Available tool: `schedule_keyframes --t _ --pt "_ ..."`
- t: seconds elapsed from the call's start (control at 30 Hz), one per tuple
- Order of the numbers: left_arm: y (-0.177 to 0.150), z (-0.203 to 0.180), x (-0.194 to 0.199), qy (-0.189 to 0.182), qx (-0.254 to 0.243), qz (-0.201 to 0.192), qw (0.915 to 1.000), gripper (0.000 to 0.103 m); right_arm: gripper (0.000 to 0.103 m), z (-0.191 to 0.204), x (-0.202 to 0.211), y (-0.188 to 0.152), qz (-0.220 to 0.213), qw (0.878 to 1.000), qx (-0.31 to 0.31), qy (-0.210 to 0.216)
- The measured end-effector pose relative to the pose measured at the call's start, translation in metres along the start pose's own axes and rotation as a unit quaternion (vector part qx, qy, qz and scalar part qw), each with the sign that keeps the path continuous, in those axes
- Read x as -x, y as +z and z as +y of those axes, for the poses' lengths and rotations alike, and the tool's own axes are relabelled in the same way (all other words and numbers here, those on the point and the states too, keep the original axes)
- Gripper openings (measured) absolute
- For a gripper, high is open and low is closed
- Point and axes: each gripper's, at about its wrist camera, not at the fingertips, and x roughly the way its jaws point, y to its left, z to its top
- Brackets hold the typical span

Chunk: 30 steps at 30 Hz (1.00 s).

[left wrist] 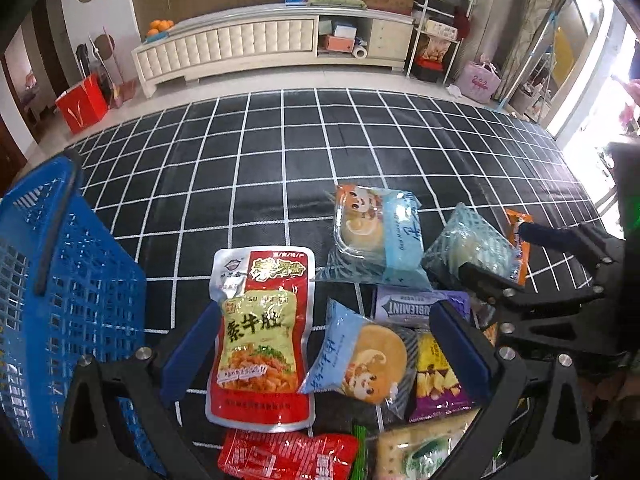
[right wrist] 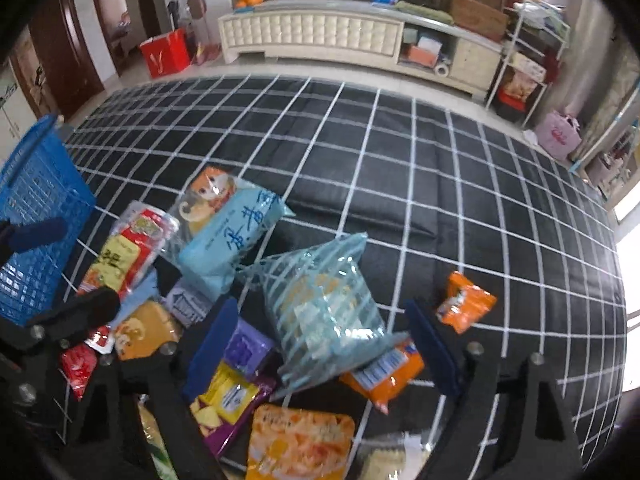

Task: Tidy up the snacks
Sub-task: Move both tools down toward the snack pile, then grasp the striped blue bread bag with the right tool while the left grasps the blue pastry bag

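Several snack packs lie in a heap on a black grid-patterned cloth (left wrist: 304,152). My left gripper (left wrist: 326,312) is open just above them. A red and yellow pouch (left wrist: 260,332) and a light blue pastry pack (left wrist: 360,360) lie between its blue pads. My right gripper (right wrist: 322,306) is open too, straddling a teal striped bag (right wrist: 324,312) without closing on it. That same right gripper (left wrist: 496,250) shows over the teal striped bag (left wrist: 468,248) in the left wrist view. A blue plastic basket (left wrist: 60,280) stands left of the heap.
Around the heap lie a purple chip pack (right wrist: 228,396), two orange packets (right wrist: 466,300), a Doublemint pack (left wrist: 416,304) and a second light blue pastry pack (left wrist: 376,236). Beyond the cloth are a white cabinet (left wrist: 240,48), a red bag (left wrist: 82,102) and shelving (left wrist: 436,32).
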Motion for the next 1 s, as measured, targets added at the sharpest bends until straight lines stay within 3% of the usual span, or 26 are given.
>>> schedule_keyframes --t 0.1,0.37,0.73,1.0 --pt "0.002 0.001 -0.002 0.003 -0.001 0.002 1.0000 0.103 0.075 -0.003 -0.013 0.002 0.017 1.000 0.003 0.013" --pt "0.007 -0.001 -0.002 0.002 -0.007 0.007 0.9999 0.103 0.061 -0.002 -0.018 0.003 0.023 1.000 0.019 0.001" --pt "0.016 -0.020 0.036 -0.011 -0.048 -0.018 0.9986 0.103 0.061 -0.013 0.073 -0.012 -0.083 0.996 -0.040 0.005" --pt "0.037 -0.038 0.024 -0.011 -0.068 0.004 0.9976 0.103 0.061 -0.030 0.077 -0.019 -0.082 0.991 -0.109 -0.006"
